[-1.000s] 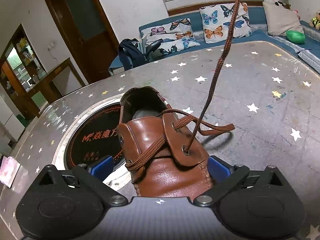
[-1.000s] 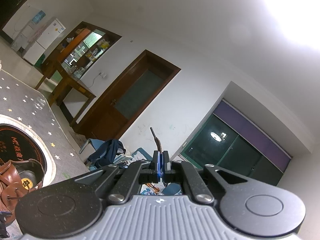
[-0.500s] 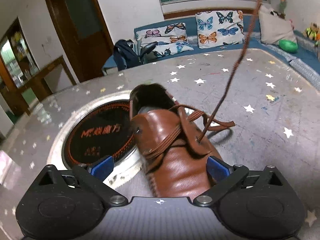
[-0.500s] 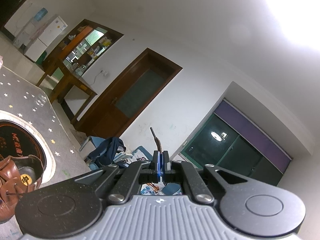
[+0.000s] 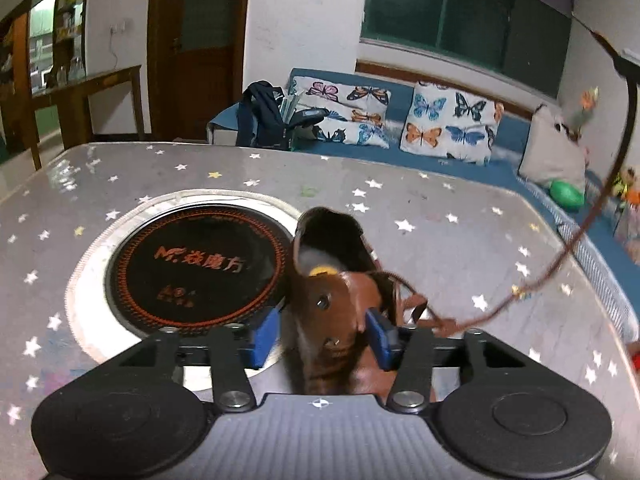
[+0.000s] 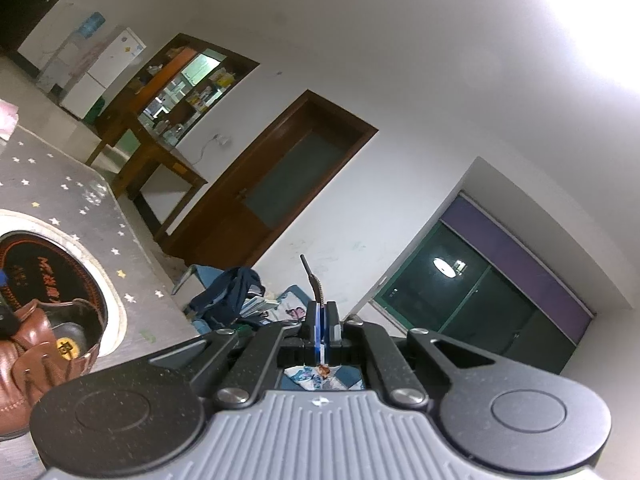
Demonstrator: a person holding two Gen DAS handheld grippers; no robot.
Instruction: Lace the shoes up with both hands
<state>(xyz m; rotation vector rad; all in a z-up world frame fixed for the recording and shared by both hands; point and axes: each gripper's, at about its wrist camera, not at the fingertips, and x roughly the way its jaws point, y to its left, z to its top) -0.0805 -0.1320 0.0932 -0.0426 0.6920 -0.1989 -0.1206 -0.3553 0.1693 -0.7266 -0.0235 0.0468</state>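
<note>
Closing since before, left tongs [image 5: 326, 336] squeeze the blurred shoe [image 5: 340, 312]; right tongs [image 6: 321, 326] pinch the lace [image 6: 316, 288].

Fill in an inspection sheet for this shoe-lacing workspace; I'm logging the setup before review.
Surface: grey star-print table with inset round black cooktop.
Job's things: brown shoe on the table; lace pulled up and right.
Clutter: nothing seen.
Grippers: left gripper shut on the shoe; right gripper shut on the lace tip.
Cables: nothing seen.
Surroundings: sofa with butterfly cushions, wooden door.
</note>
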